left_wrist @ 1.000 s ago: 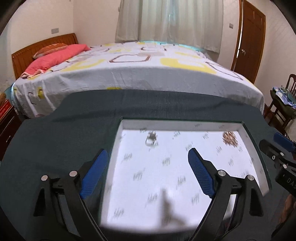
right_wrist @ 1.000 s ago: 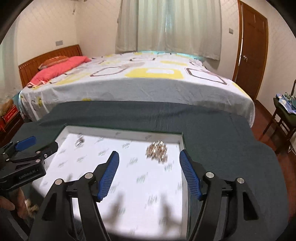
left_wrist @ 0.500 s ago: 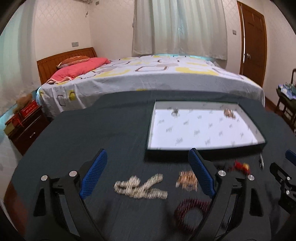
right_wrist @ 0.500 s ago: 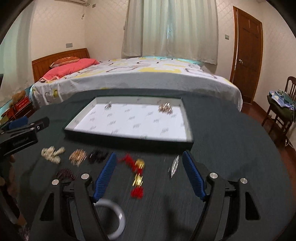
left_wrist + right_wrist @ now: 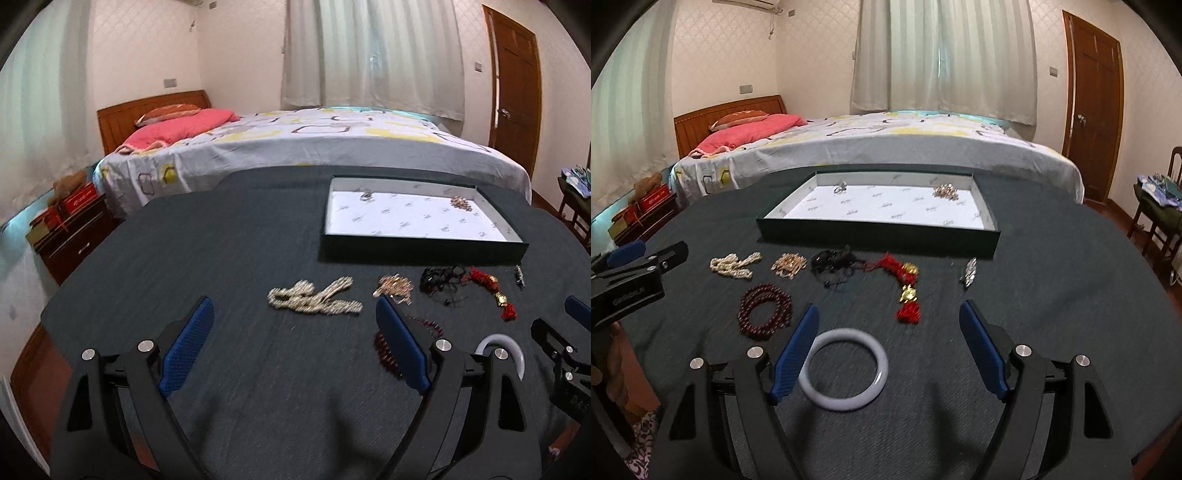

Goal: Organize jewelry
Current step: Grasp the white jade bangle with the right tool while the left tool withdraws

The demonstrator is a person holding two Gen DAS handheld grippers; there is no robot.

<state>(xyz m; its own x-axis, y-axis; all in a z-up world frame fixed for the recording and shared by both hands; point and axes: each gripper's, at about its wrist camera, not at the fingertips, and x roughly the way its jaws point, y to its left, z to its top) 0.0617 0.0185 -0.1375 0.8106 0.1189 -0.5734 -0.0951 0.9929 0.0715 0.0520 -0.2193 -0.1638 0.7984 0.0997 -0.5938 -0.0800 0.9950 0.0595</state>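
A dark tray with a white lining (image 5: 879,236) (image 5: 421,254) sits at the far side of the dark table and holds a silver piece (image 5: 840,189) and a gold piece (image 5: 945,192). In front of it lie a pearl necklace (image 5: 314,299), a gold cluster (image 5: 789,264), a black piece (image 5: 833,262), a red tassel charm (image 5: 905,284), a silver clip (image 5: 968,272) and dark red beads (image 5: 764,314). My right gripper (image 5: 889,310) is opening over a white bangle (image 5: 844,369) that lies by its left finger. My left gripper (image 5: 293,306) is open and empty, just short of the pearls.
A bed (image 5: 886,147) stands beyond the table, with a nightstand (image 5: 74,236) on the left and a door (image 5: 1097,110) and chair (image 5: 1160,206) on the right. A hand (image 5: 605,369) holds the left gripper at the table's left edge.
Both grippers have drawn back from over the tray to the near part of the table, bringing the loose jewelry into view. The right jaws stand wider than before.
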